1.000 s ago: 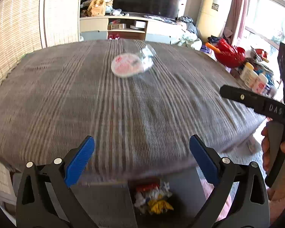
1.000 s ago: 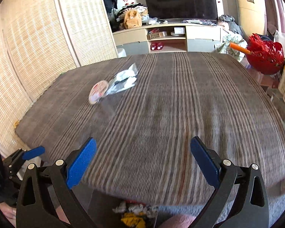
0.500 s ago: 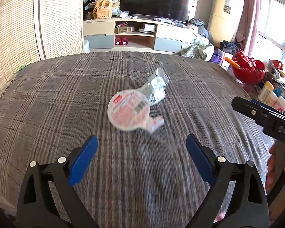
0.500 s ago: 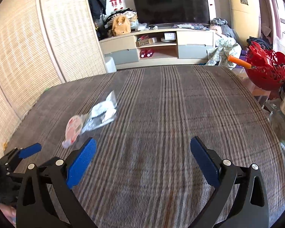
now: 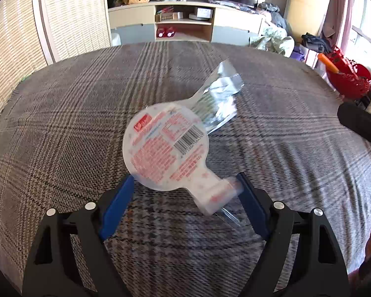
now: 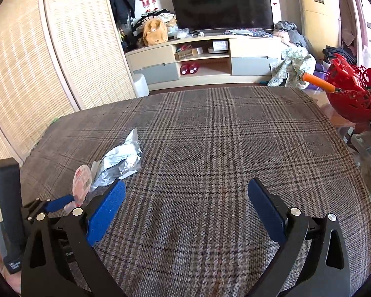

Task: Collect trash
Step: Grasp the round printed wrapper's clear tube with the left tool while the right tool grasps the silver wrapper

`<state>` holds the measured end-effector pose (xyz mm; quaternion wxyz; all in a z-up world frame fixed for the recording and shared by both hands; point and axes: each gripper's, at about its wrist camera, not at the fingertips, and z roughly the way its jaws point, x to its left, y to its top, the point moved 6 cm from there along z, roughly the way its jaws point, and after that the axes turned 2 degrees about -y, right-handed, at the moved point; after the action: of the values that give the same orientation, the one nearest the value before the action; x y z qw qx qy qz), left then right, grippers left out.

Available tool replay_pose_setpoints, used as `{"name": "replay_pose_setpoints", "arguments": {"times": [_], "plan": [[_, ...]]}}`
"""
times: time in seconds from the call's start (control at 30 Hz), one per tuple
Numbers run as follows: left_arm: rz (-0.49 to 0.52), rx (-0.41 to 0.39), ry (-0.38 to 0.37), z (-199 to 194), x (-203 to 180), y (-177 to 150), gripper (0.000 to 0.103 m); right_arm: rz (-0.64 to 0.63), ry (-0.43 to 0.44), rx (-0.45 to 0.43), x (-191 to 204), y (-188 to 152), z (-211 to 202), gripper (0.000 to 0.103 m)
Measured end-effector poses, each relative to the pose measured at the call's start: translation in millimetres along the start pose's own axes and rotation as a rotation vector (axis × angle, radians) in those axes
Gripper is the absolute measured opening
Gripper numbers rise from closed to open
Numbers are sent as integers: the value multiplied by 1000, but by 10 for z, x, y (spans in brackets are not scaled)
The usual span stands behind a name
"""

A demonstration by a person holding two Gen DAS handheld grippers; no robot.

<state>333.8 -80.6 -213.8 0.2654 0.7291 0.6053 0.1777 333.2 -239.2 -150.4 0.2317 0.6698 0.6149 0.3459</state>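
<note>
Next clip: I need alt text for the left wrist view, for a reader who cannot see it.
The left gripper is closing its blue jaws around the narrow end of a round pink-printed plastic wrapper on a checked grey cloth. A crumpled silver wrapper lies just beyond it. A TV cabinet stands behind, and part of the right gripper shows at the right edge.

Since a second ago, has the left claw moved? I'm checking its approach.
Yes. The left claw advanced over the plaid cloth from its near edge to the round wrapper, now between its closing jaws.

Two wrappers (image 5: 165, 148) (image 5: 219, 99), two grippers (image 5: 184, 198) (image 6: 185, 208)
</note>
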Motion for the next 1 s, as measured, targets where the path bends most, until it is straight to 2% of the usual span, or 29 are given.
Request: {"name": "replay_pose_setpoints", "arguments": {"times": [0.07,0.13,0.2,0.23,0.3,0.4,0.5,0.83,0.87,0.97,1.0], "plan": [[5,-9,5,-2,51,3,76,-3,4,6,37,2,61,99],[-2,-17,20,-2,134,18,64,-2,13,12,96,16,137,99],[-8,-24,42,-3,229,45,46,6,28,20,170,49,227,99],[-12,-24,42,-7,287,56,42,8,35,23,200,58,261,99],[-22,-21,36,-21,384,76,28,6,48,27,285,87,325,99],[-27,-19,23,-23,482,105,20,-11,76,32,466,128,409,99],[-21,-23,6,-15,519,123,17,-29,123,60,660,133,514,99],[2,-27,-21,25,562,185,17,-128,81,141,951,19,900,99],[-4,-27,-28,28,567,193,18,-133,85,146,955,7,919,98],[-15,-28,-47,48,594,226,19,-139,108,163,982,-52,938,76],[-16,-28,-53,49,595,228,19,-143,109,160,987,-57,933,74]]}}
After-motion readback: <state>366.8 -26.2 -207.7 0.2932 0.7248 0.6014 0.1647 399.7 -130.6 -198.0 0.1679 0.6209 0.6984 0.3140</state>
